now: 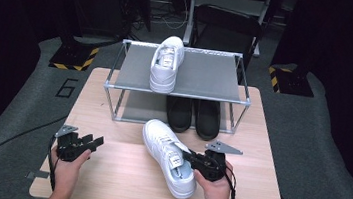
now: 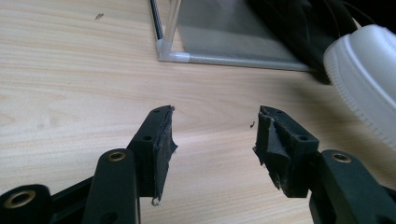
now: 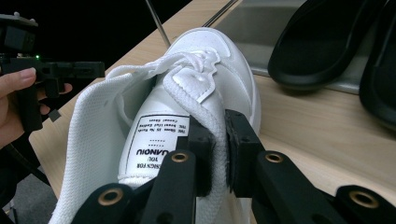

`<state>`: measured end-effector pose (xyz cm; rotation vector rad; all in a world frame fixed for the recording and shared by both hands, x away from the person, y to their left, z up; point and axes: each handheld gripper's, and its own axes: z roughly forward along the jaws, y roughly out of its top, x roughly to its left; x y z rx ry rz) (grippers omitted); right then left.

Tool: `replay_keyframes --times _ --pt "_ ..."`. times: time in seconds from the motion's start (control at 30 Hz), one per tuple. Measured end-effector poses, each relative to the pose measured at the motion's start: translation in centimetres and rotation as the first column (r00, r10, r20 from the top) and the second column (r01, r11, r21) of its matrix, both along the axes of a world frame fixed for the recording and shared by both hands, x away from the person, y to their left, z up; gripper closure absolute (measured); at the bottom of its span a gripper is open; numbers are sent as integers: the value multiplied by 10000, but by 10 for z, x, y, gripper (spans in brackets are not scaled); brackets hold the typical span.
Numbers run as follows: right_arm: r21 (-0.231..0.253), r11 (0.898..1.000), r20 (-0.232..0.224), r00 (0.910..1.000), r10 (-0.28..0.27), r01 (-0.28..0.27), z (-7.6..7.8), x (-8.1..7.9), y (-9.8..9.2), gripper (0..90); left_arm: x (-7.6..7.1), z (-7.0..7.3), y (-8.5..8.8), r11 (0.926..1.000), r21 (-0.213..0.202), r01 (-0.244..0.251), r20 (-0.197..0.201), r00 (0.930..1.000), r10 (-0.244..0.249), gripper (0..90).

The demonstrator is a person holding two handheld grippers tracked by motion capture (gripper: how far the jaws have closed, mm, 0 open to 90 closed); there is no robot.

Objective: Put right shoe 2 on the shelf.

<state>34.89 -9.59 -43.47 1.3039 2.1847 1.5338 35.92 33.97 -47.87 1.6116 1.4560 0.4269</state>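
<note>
A white sneaker (image 1: pixel 168 156) lies on the wooden table (image 1: pixel 120 173) in front of the rack, toe toward the rack. My right gripper (image 1: pixel 193 159) is shut on the sneaker's collar edge (image 3: pixel 219 140), one jaw inside the shoe and one outside. A second white sneaker (image 1: pixel 166 63) sits on the rack's top shelf (image 1: pixel 207 75). My left gripper (image 1: pixel 90 142) rests open near the table's left edge, and the left gripper view has nothing between its jaws (image 2: pixel 212 135); the sneaker's toe (image 2: pixel 364 74) is at the right there.
A pair of black shoes (image 1: pixel 193 114) stands on the rack's lower shelf, also seen close in the right gripper view as black shoes (image 3: pixel 327 42). The rack's metal leg (image 2: pixel 168 49) is ahead of the left gripper. Dark floor surrounds the table.
</note>
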Motion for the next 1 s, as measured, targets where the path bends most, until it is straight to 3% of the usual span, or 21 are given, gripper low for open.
replay_keyframes --times 0.37,0.5,1.0 --pt "66 9998 159 9996 -215 213 29 -2 -22 821 -5 -15 4 9997 27 -229 -313 9992 230 446" --pt "31 9997 209 9995 -234 234 39 -1 -29 821 -7 -23 5 9994 229 -253 -368 9990 262 444" --pt "145 9993 412 9985 -364 358 67 4 -47 821 -11 -31 6 9993 288 -250 -566 9980 266 443"
